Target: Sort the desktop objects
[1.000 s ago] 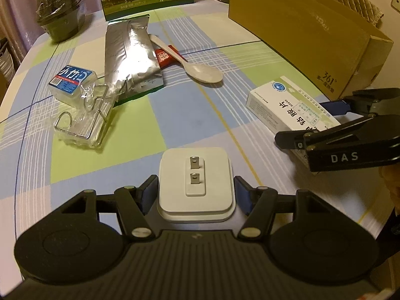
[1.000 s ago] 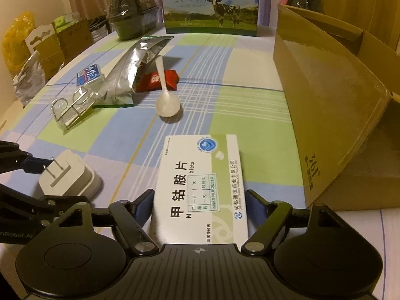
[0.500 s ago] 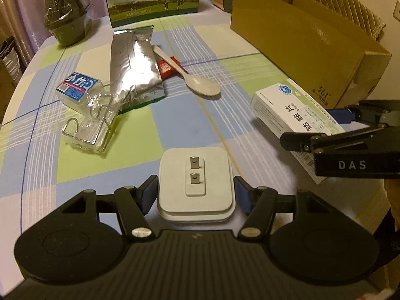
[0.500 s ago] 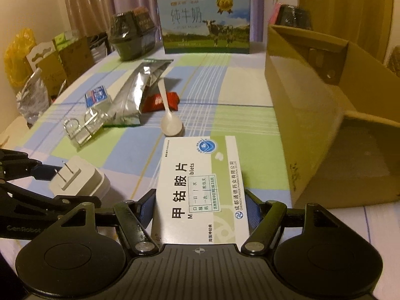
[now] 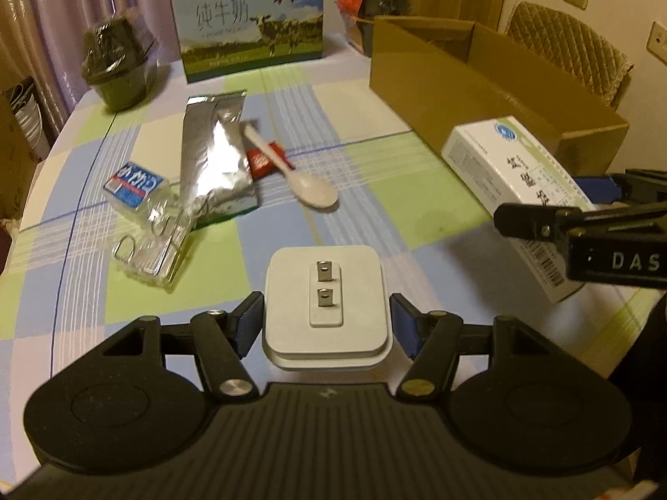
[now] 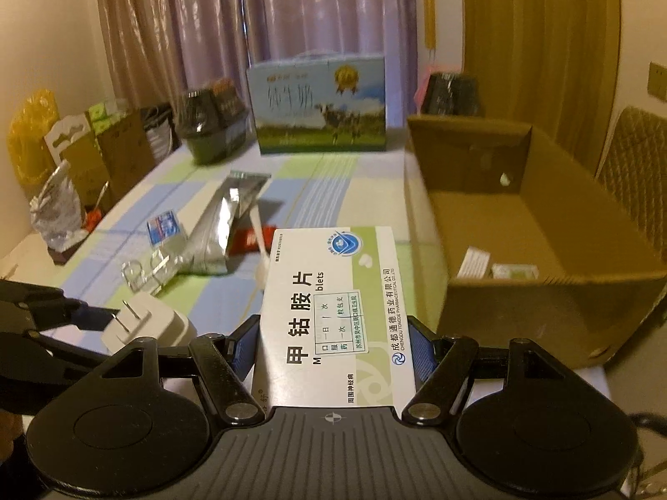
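My left gripper [image 5: 327,327] is shut on a white plug adapter [image 5: 325,304], prongs facing the camera, held above the checked tablecloth [image 5: 375,183]. My right gripper [image 6: 333,346] is shut on a white and green medicine box [image 6: 337,308], lifted off the table. The same medicine box [image 5: 512,175] shows at the right of the left wrist view, and the plug adapter [image 6: 146,325] at the lower left of the right wrist view. An open cardboard box [image 6: 537,225] stands at the right with small packs on its floor.
On the table lie a silver foil pouch [image 5: 216,158], a white plastic spoon [image 5: 292,175], a red sachet [image 5: 264,160], a blue-labelled clear pack [image 5: 133,183] and clear hooks [image 5: 150,241]. A milk carton [image 5: 250,29] and dark wrapped bowls [image 5: 119,66] stand at the back.
Both grippers have risen with their loads. The medicine box has left the table, the inside of the cardboard box has come into the right wrist view, and the table looks farther below.
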